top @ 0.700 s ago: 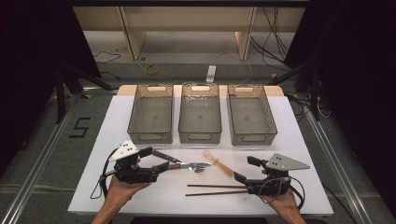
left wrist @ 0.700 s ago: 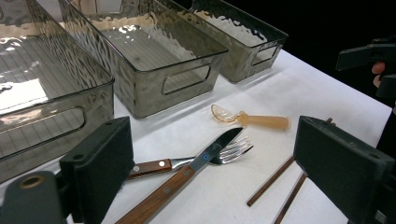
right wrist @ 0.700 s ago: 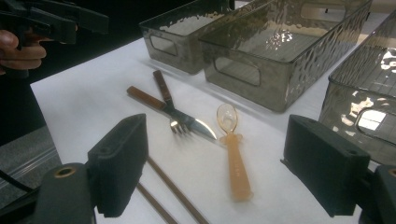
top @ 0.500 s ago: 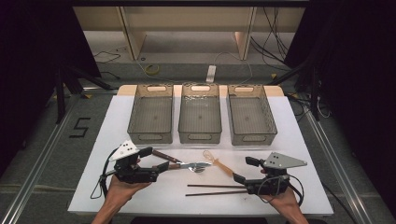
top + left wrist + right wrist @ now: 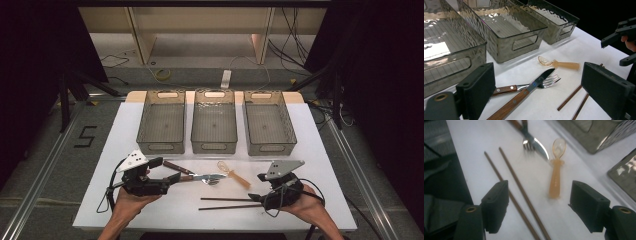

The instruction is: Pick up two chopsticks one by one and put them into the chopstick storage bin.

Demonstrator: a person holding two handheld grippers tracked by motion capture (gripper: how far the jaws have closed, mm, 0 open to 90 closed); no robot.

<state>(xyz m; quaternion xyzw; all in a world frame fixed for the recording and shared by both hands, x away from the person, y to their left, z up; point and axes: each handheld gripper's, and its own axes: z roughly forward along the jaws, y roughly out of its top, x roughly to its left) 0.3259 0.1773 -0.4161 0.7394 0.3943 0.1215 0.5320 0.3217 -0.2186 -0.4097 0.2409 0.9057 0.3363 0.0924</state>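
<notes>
Here your right claw (image 5: pixel 539 207) stands wide apart and holds nothing; the two brown chopsticks (image 5: pixel 521 192) run up between its jaws, nearer the left one in the right gripper view, and the amber spoon (image 5: pixel 556 173) lies just beside them toward the other jaw, its bowl pointing away. In the high view that right claw (image 5: pixel 256 197) sits low over the surface (image 5: pixel 320 150) at the near right, just at the ends of the chopsticks (image 5: pixel 227 202), which lie side by side along the front edge.

Your left claw (image 5: pixel 537 87) is also spread apart and empty. Between its jaws you see a wood-handled knife (image 5: pixel 524 93) lying across a wood-handled fork (image 5: pixel 524 86), blade over the tines, with the spoon (image 5: pixel 560 64) just past them. From above, the left claw (image 5: pixel 167 172) hovers at the near left, right at the handles of the knife (image 5: pixel 176 167) and fork (image 5: pixel 200 177).

Farther back, three smoky clear bins stand in a row: left bin (image 5: pixel 161 127), middle bin (image 5: pixel 214 127), right bin (image 5: pixel 269 129), all without cutlery.
</notes>
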